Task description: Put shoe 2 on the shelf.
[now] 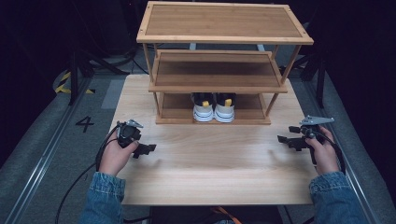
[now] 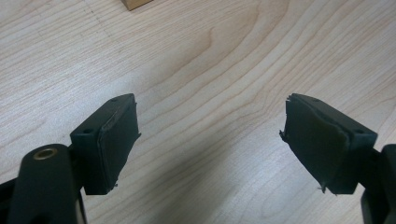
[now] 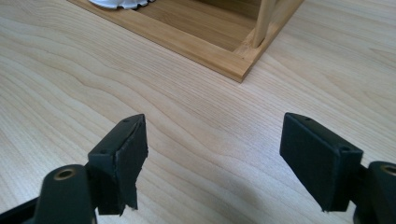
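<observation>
Right now both your claws are spread wide and empty: the left gripper (image 1: 148,148) low over the table (image 1: 210,172) well in front of the shoe rack (image 1: 219,70), the right gripper (image 1: 286,137) off the rack's right front corner. The pair of shoes (image 1: 214,108) sits on the rack's bottom shelf, toes toward you, apparently touching each other. Careful: reach in and the middle shelf (image 1: 217,86) hangs just above them, so a jaw could knock it or shove the shoes deeper. Corner posts (image 3: 262,21) flank the opening too.
</observation>
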`<state>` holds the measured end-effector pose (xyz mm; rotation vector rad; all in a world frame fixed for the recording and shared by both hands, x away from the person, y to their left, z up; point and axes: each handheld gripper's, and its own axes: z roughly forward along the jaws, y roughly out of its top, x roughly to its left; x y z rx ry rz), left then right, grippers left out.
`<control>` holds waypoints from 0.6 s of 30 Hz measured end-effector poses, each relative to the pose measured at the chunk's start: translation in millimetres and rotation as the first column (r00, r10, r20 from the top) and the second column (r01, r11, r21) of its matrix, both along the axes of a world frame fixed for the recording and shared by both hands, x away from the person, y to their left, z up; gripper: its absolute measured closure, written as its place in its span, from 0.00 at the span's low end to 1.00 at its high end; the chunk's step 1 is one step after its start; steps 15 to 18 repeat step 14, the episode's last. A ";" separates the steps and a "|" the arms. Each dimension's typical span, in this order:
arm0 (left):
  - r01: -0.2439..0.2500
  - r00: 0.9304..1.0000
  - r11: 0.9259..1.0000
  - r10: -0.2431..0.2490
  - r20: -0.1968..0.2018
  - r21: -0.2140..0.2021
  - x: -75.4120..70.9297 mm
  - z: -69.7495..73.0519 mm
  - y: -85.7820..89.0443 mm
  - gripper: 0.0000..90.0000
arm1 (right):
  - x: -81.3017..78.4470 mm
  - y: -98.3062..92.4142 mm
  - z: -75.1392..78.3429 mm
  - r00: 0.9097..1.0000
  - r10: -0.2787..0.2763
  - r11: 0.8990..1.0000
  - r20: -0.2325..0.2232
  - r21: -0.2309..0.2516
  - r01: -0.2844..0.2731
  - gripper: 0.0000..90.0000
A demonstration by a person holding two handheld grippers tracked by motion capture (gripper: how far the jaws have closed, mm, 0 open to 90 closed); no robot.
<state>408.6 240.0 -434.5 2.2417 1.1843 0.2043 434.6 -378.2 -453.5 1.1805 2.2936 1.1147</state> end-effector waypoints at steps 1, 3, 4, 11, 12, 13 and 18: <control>-0.001 1.000 1.000 0.001 0.006 -0.003 0.1 -0.7 0.7 0.21 | 0.6 -0.2 -2.1 1.000 0.008 1.000 0.005 0.011 -0.008 0.27; 0.005 1.000 1.000 -0.005 0.010 -0.011 0.6 -1.6 2.1 0.21 | 2.1 -0.2 -6.0 0.999 0.015 1.000 0.029 0.021 -0.016 0.27; 0.005 1.000 1.000 -0.005 0.014 -0.015 0.5 -2.8 2.7 0.21 | 2.6 -0.2 -7.6 0.999 0.021 1.000 0.030 0.022 -0.022 0.27; 0.019 1.000 1.000 -0.019 0.018 0.003 -0.1 -4.4 6.4 0.21 | 4.1 0.4 -17.3 0.999 0.020 1.000 0.029 -0.024 -0.019 0.27; 0.024 0.999 1.000 -0.024 0.026 0.014 -0.2 -4.8 6.9 0.22 | 3.8 0.6 -17.2 0.999 0.018 0.999 0.040 -0.030 -0.017 0.27; 0.035 0.999 0.999 -0.036 0.030 0.033 -0.4 -4.9 7.9 0.23 | 2.9 1.0 -16.5 0.998 0.027 0.999 0.059 -0.033 -0.025 0.27; 0.035 0.999 0.999 -0.036 0.030 0.033 -0.4 -4.9 7.9 0.23 | 2.4 1.6 -15.2 0.997 0.036 0.999 0.069 -0.035 -0.033 0.27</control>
